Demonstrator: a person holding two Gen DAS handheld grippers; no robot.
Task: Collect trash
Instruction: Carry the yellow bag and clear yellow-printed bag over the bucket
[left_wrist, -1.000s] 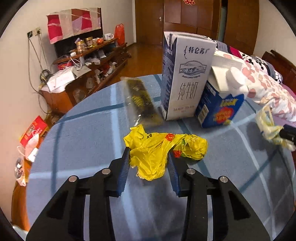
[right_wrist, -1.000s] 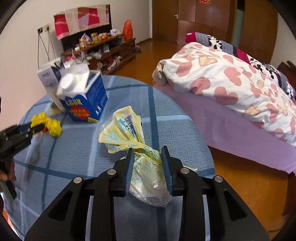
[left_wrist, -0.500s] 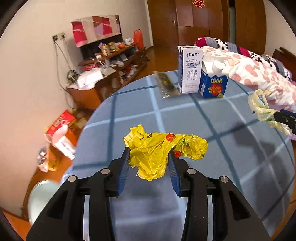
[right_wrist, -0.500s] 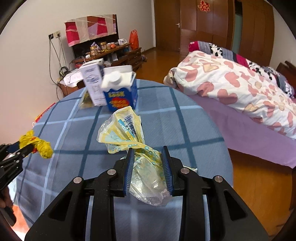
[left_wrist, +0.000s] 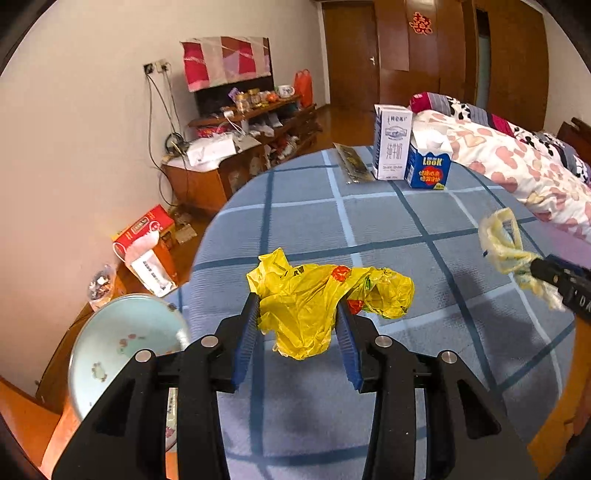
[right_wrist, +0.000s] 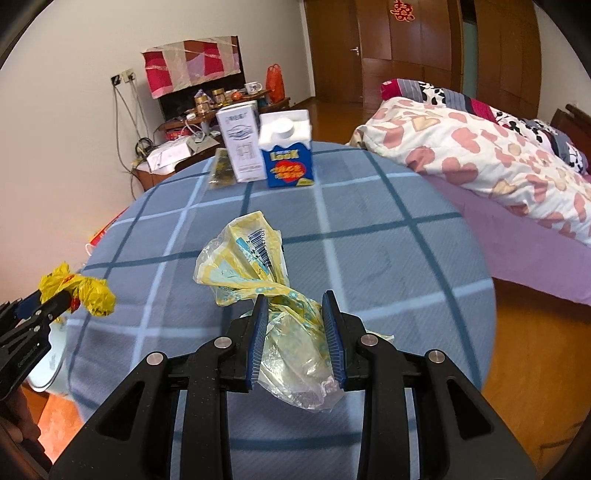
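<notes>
1. Gripping a crumpled yellow plastic bag (left_wrist: 314, 299), the left gripper (left_wrist: 299, 314) has its blue pads pressed against the wad from both sides, jaws part-way closed around it. Most of the bag bulges forward and to the right beyond the fingertips, clear of the table.
2. Pinching a pale yellow printed wrapper (right_wrist: 258, 266), the right gripper (right_wrist: 293, 314) has its jaws narrowly set, clamped on the twisted neck; the clear crinkled tail hangs below the pads and the barcode end fans out ahead.
3. Both pieces of trash are lifted off the round table with the blue checked cloth (left_wrist: 369, 221), which lies beneath them. Still standing at its far side are a tall white milk carton (left_wrist: 392, 142), a blue carton with a white cap (left_wrist: 428, 166) and a flat dark packet (left_wrist: 352, 164).
4. A pale basin (left_wrist: 122, 354) sits low beside the table's left edge, near the left gripper; I judge it may be the drop point, though that is unsure.
5. Risk: the left hold looks shallow on slippery film, so a quick swing could let the bag slide out onto the cloth or floor.
6. Risk: the wrapper's loose tail could snag or tear at the pinch point if tugged.
</notes>
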